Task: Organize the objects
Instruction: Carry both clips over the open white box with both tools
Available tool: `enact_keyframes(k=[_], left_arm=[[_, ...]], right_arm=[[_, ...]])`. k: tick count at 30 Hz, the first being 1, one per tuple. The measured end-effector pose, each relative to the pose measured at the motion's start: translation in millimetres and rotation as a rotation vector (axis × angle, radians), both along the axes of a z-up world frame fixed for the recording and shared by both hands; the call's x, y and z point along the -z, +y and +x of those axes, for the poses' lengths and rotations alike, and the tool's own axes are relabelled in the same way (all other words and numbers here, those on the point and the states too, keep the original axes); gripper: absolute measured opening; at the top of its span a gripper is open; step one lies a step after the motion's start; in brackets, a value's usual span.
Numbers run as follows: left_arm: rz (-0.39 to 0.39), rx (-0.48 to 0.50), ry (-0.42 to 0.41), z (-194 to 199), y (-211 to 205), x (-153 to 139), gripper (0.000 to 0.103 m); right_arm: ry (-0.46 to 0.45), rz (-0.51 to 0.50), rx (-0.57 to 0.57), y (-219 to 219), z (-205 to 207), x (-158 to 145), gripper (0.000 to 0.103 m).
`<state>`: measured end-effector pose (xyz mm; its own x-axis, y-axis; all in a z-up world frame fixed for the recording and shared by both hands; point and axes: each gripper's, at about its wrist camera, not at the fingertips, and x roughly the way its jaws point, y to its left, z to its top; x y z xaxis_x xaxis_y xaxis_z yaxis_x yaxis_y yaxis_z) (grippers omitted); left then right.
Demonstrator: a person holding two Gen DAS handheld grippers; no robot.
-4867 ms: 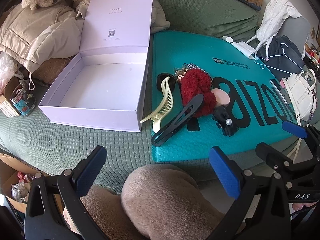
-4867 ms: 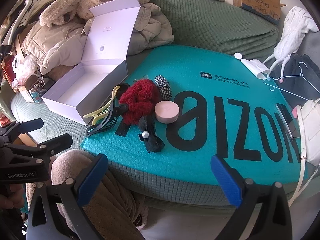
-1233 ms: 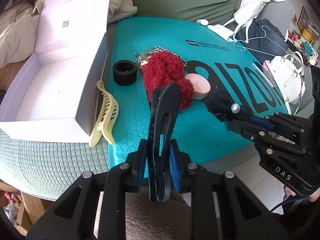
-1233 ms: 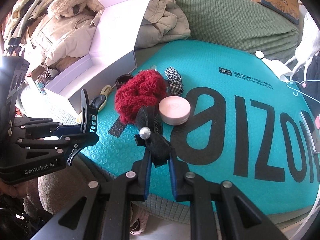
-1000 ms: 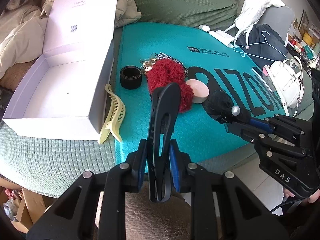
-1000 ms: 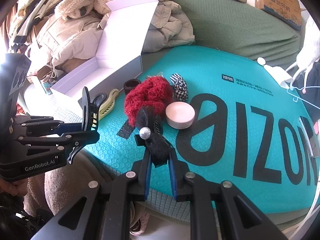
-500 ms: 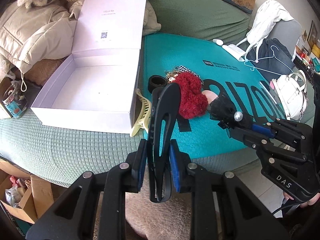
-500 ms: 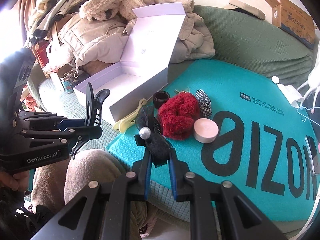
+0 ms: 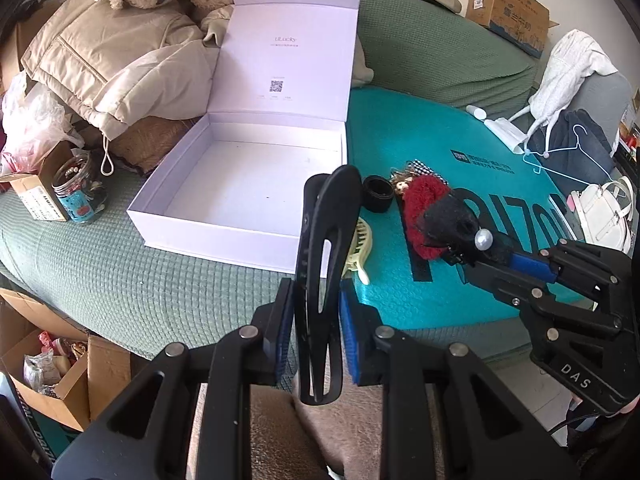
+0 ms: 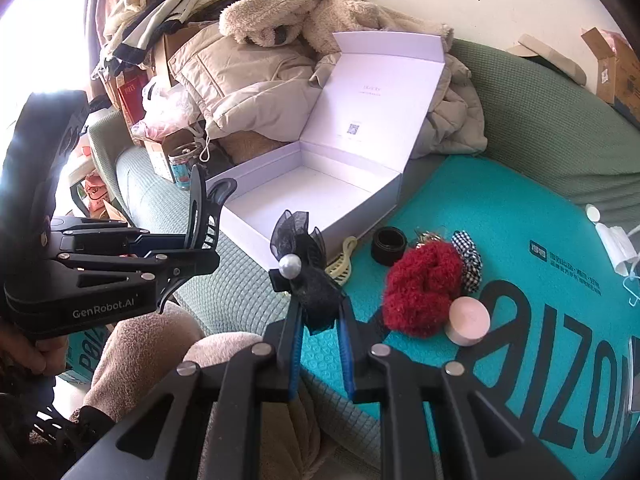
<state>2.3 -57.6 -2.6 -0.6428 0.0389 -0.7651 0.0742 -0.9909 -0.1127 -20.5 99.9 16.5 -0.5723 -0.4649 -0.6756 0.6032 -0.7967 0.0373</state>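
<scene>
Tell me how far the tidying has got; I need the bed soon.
Nothing is packed: the white box is empty. In hand: left claw grips the black hair clip, right claw the black bow. Red scrunchie, cream clip and pink tin remain.

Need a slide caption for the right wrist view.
Right tool grips a black pearl-centred organza bow before the open, empty white box; left tool holds a black hair clip.

The black clip (image 9: 320, 280) stands upright, pinched at its lower half, in front of the open white box (image 9: 256, 196), which is empty with its lid raised. The black bow (image 10: 306, 276) with a pearl is also held aloft, while the cream claw clip (image 9: 360, 248), black ring (image 9: 378, 199), red scrunchie (image 10: 420, 292), checked scrunchie (image 10: 468, 260) and pink tin (image 10: 468, 320) lie on the teal mat (image 10: 500, 216) beside the box.
</scene>
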Motion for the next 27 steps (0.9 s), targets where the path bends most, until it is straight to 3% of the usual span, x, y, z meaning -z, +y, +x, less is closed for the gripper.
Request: enact_keyframes(k=[14, 27], left_arm=[[-0.027, -0.08, 0.005, -19, -42, -9, 0.021], [-0.038, -0.074, -0.007, -61, -66, -1, 0.021]], right_arm=[[0.013, -0.003, -0.069, -35, -21, -8, 0.015], [0.018, 0.014, -0.103, -62, -58, -7, 0.015]])
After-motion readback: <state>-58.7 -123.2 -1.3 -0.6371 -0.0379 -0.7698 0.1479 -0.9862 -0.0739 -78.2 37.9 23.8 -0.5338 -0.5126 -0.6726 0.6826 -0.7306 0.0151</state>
